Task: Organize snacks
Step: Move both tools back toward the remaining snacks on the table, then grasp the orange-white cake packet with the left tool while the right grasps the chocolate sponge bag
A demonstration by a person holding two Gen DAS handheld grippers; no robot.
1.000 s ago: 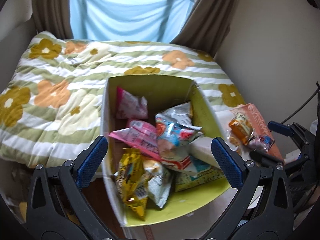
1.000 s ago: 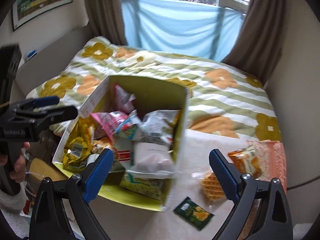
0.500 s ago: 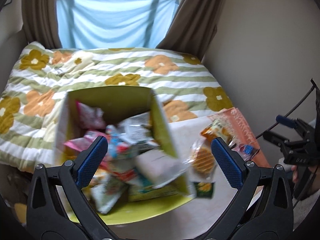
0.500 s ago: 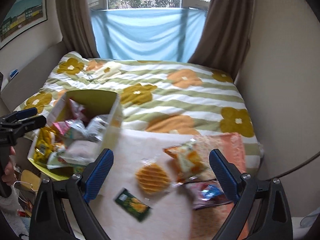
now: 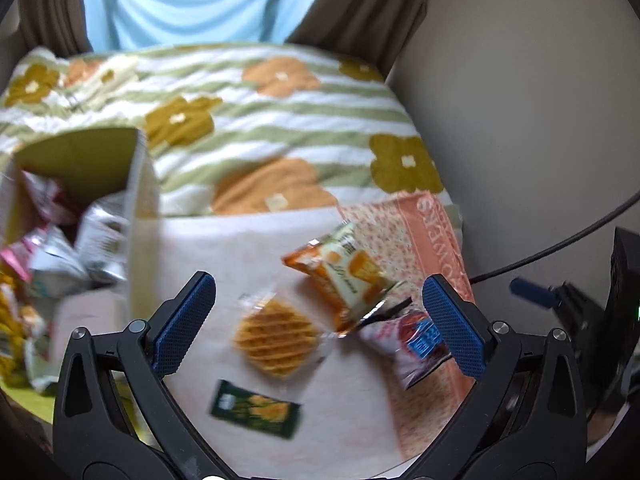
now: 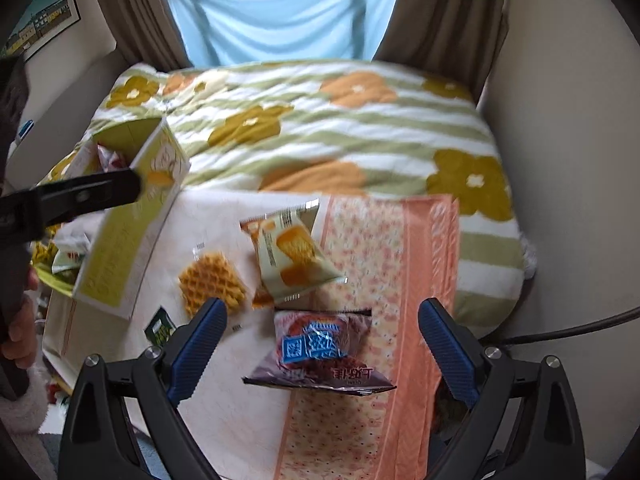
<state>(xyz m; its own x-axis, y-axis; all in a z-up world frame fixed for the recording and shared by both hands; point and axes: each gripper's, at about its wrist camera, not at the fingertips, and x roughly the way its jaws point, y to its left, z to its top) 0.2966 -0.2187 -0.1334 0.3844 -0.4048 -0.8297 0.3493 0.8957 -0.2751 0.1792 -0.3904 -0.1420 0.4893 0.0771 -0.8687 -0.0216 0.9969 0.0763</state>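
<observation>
A yellow-green box (image 5: 138, 216) (image 6: 128, 232) full of snack packets stands at the left. Loose on the cloth lie a wrapped waffle (image 5: 276, 338) (image 6: 212, 282), an orange-and-white cake packet (image 5: 344, 276) (image 6: 290, 252), a purple packet with a blue label (image 5: 416, 340) (image 6: 320, 350) and a small dark green sachet (image 5: 256, 410) (image 6: 160, 328). My left gripper (image 5: 318, 324) is open and empty above the waffle. My right gripper (image 6: 322, 344) is open and empty over the purple packet.
A pink floral cloth (image 6: 400, 280) covers the table's right side. A bed with a flowered quilt (image 6: 320, 128) lies behind, then curtains and a window. A wall runs along the right, with a black cable (image 6: 560, 328).
Both grippers have swung right, away from the box, and now sit over the loose snacks. The right gripper has come closer to the purple packet.
</observation>
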